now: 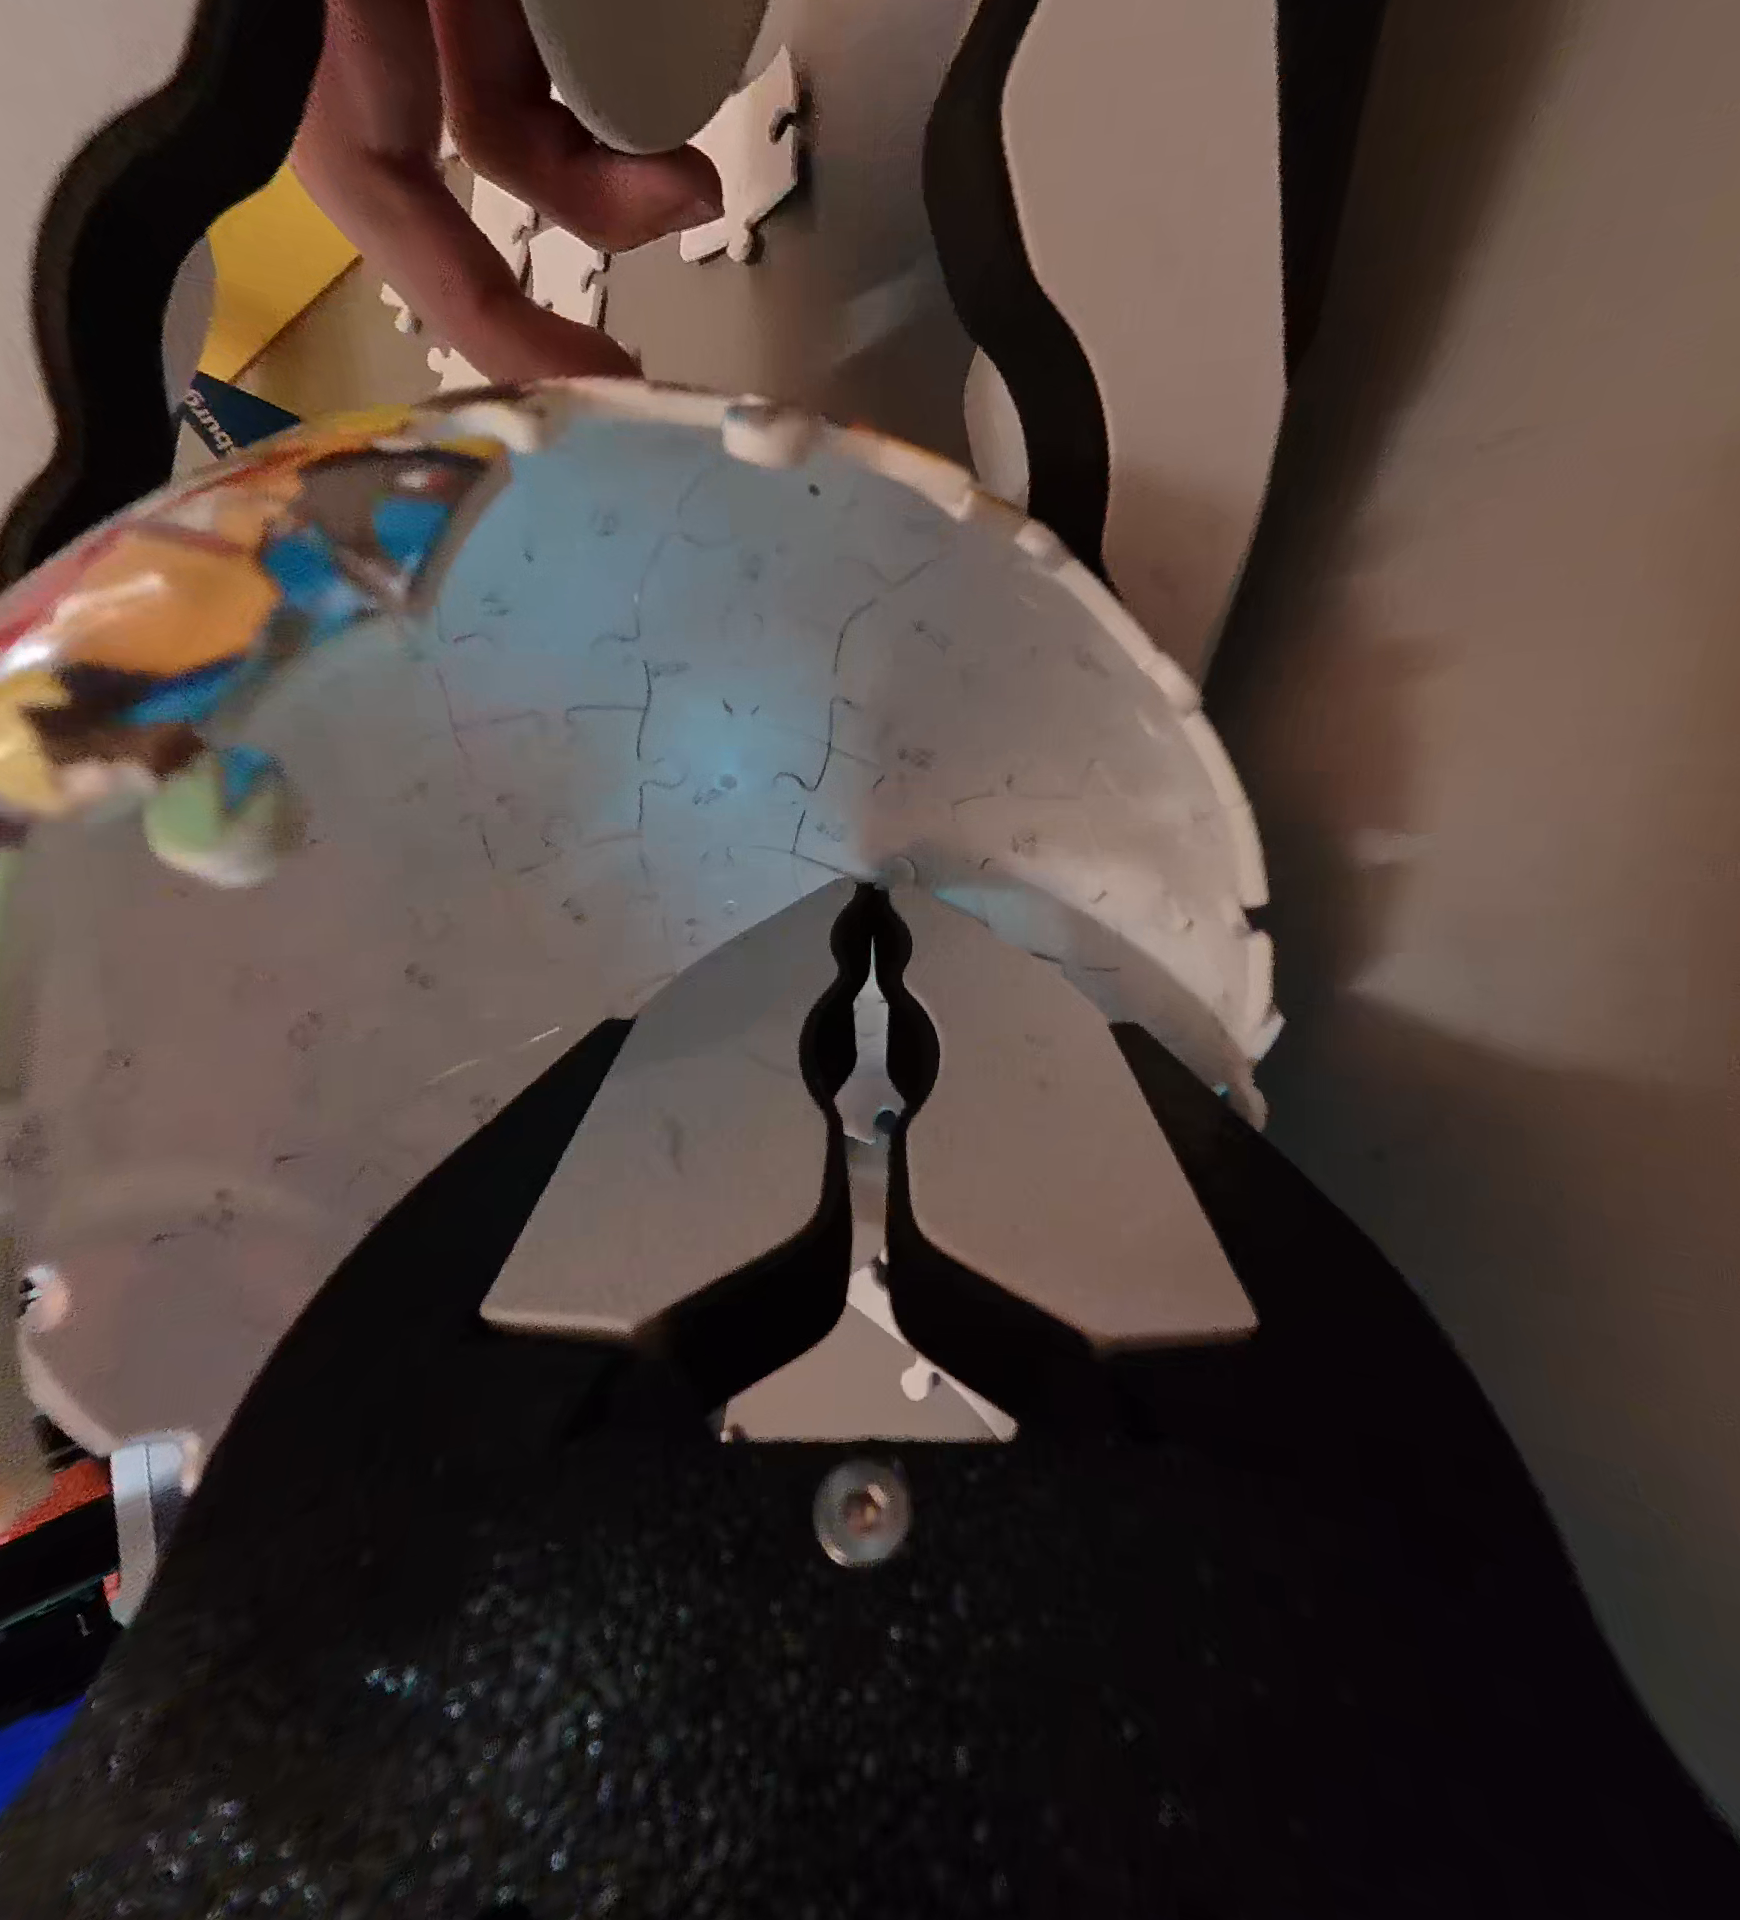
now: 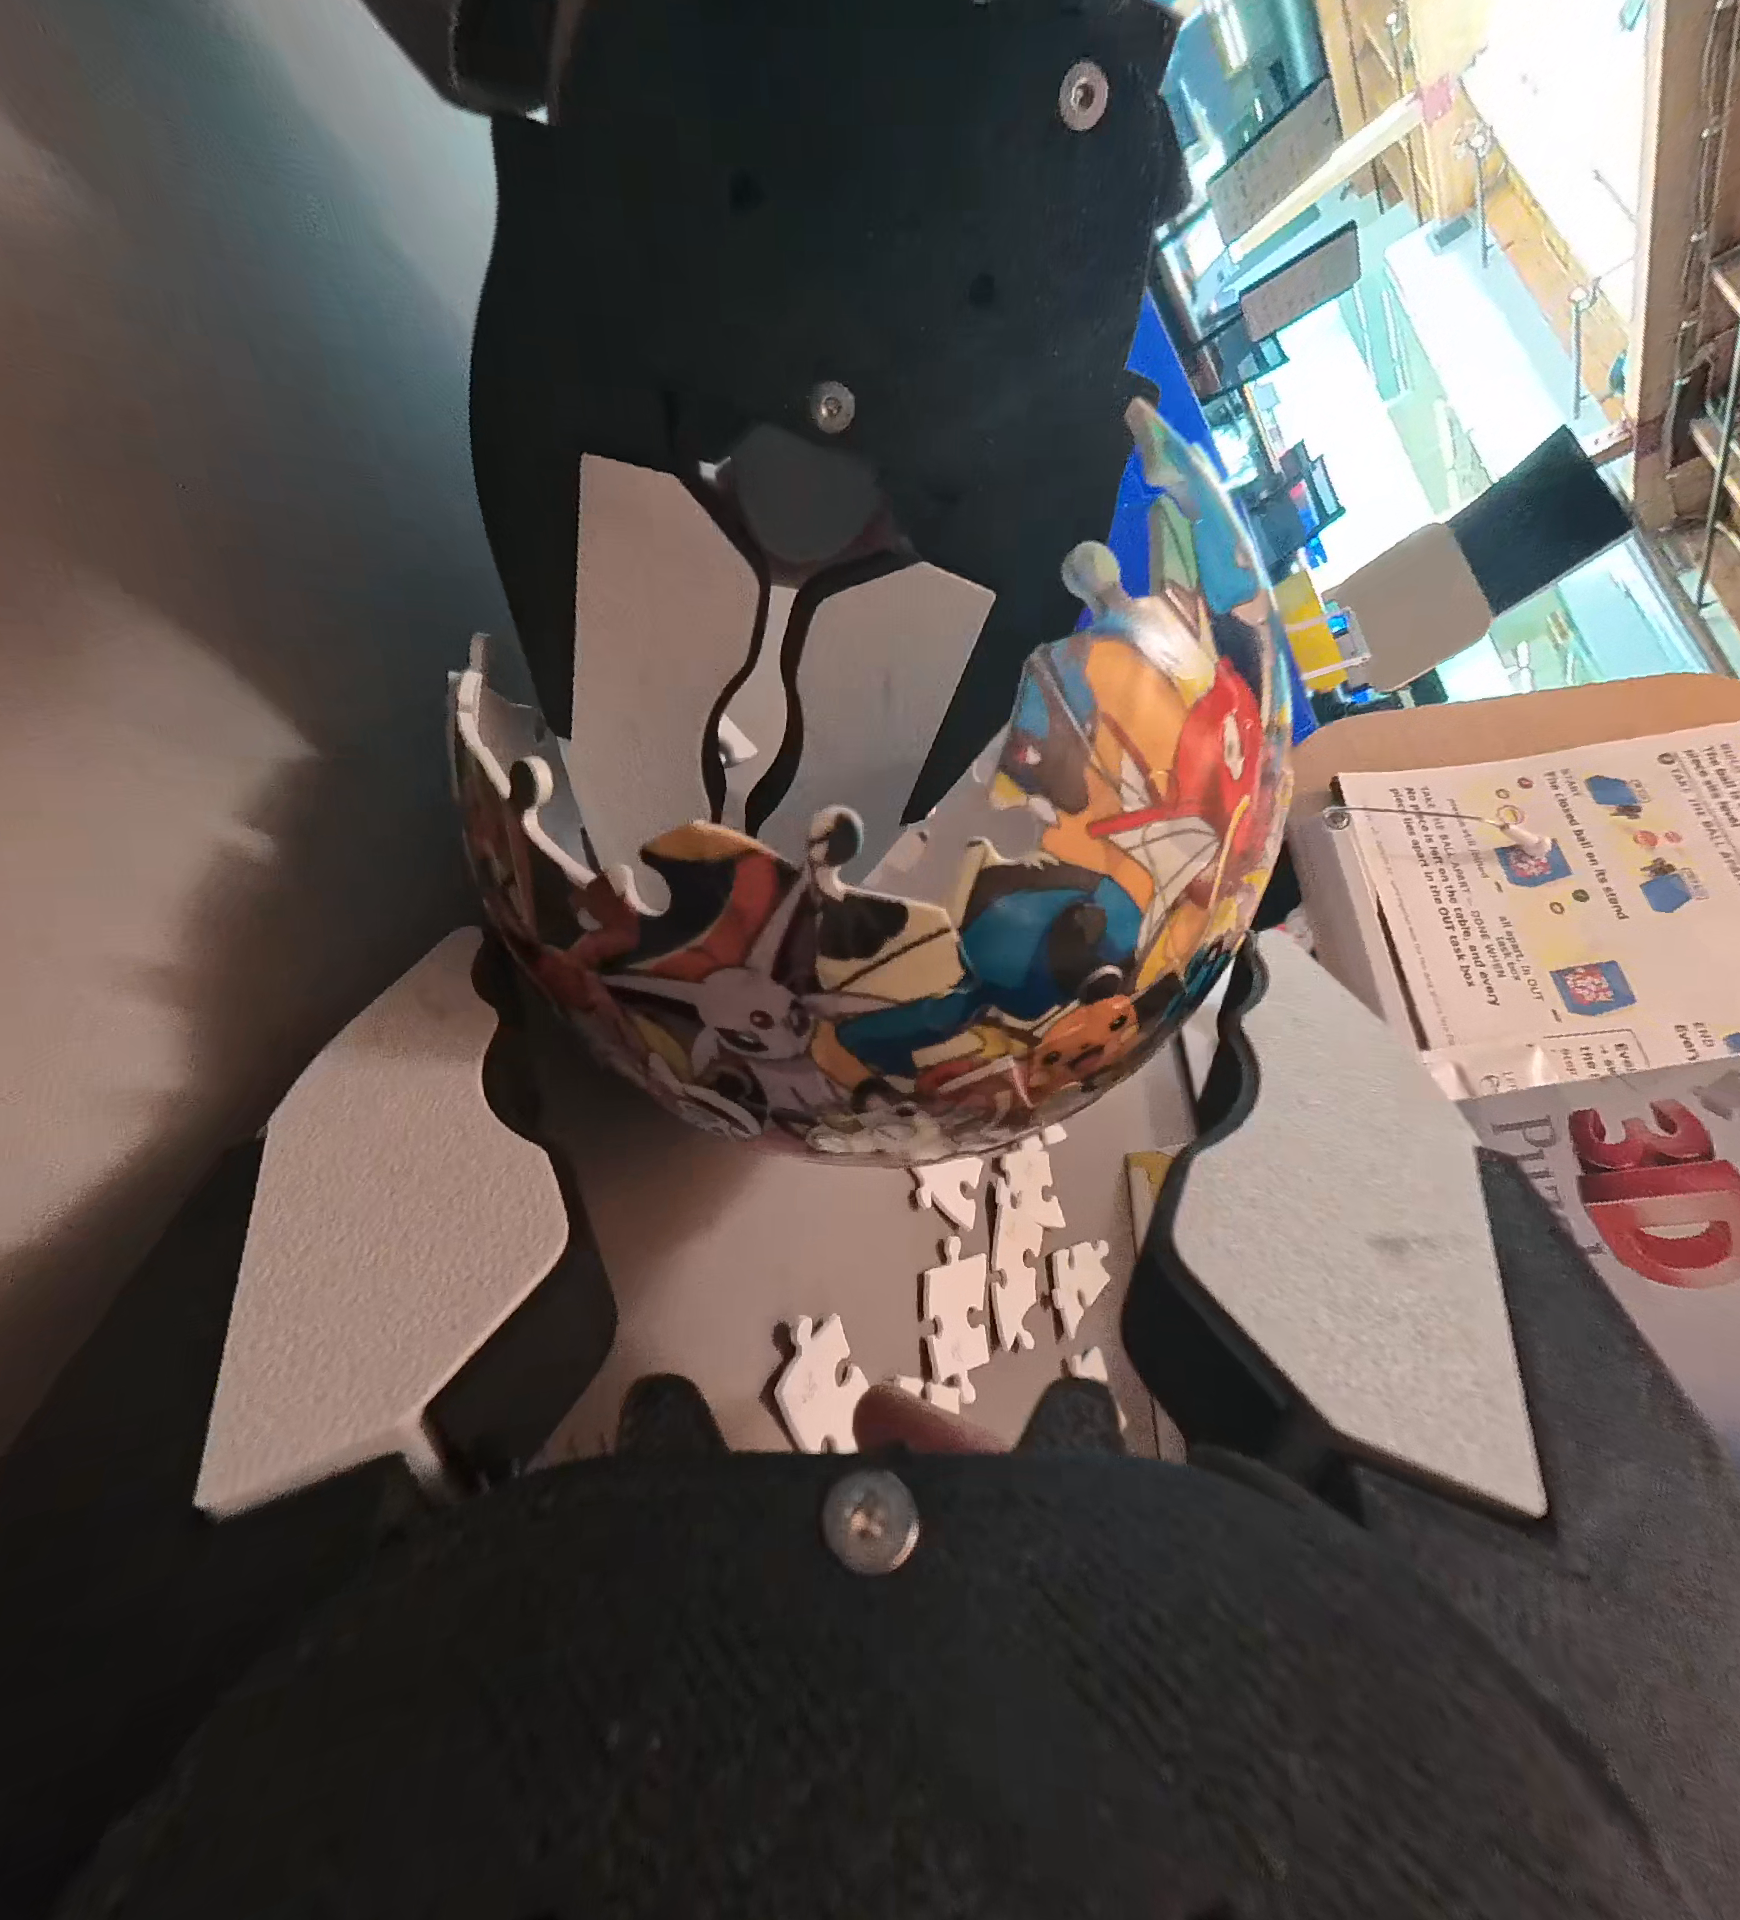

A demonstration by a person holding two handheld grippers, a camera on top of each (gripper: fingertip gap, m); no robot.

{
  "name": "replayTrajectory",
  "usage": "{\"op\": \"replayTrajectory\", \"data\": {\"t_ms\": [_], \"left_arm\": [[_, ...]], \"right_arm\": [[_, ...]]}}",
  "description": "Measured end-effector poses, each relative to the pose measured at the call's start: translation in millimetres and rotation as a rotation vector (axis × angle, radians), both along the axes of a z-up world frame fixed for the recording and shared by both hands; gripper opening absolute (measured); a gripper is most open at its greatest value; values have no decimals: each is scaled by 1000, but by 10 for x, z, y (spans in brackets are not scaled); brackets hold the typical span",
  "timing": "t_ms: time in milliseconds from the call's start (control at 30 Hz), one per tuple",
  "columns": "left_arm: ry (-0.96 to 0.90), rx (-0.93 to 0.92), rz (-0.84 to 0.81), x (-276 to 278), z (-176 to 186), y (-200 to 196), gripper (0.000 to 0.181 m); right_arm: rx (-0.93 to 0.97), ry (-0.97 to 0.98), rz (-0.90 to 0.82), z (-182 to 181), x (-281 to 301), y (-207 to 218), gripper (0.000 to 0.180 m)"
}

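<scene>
A half-open puzzle ball shell (image 2: pixel 1053 935) with colourful cartoon pictures outside and a white inside (image 1: pixel 689 727) sits between the wide-spread fingers (image 2: pixel 507 997) of my right gripper (image 2: pixel 866 977), which touch it on both sides. My left gripper (image 1: pixel 871 899) reaches into the shell from the opposite side, jaws closed, tips against the inner wall; it shows in the right wrist view (image 2: pixel 757 821) too. Something pale shows in the gap between its fingers; I cannot tell whether a piece is pinched. The right gripper's wavy black fingers (image 1: pixel 1027 343) show beyond the shell.
Several loose white puzzle pieces (image 2: pixel 1011 1247) lie on the grey surface under the ball. A person's hand (image 1: pixel 533 208) is behind the shell, a fingertip (image 2: pixel 907 1423) near the pieces. A printed sheet (image 2: pixel 1593 883) and a puzzle box (image 2: pixel 1676 1226) lie at the right. Tip to tip, the grippers are about 5 centimetres apart.
</scene>
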State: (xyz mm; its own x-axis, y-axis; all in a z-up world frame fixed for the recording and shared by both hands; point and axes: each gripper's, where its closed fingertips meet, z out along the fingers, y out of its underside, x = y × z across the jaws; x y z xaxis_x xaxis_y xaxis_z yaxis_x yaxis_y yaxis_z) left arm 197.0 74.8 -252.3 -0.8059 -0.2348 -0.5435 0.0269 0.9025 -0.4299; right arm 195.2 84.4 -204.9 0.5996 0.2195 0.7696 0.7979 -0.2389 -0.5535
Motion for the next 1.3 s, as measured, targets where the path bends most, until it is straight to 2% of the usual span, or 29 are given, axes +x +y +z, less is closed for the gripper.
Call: {"op": "replayTrajectory", "data": {"t_ms": [367,500,733,933,1100,1300], "left_arm": [[-51,-47,42,-8,88,42,0],[-50,-128,51,-69,147,50,0],[-48,-145,134,-125,208,82,0],[29,-77,242,-225,51,193,0],[122,-202,356,-183,-1,203,0],[196,-253,424,-133,-50,217,0]], "right_arm": [[-1,-170,-17,21,-58,7,124],[-8,-202,-23,27,-82,18,123],[-11,-237,-33,33,-89,29,123],[-13,-262,-41,39,-102,37,123],[-16,-237,-40,33,-91,47,123],[-16,-198,-35,25,-64,57,123]]}}
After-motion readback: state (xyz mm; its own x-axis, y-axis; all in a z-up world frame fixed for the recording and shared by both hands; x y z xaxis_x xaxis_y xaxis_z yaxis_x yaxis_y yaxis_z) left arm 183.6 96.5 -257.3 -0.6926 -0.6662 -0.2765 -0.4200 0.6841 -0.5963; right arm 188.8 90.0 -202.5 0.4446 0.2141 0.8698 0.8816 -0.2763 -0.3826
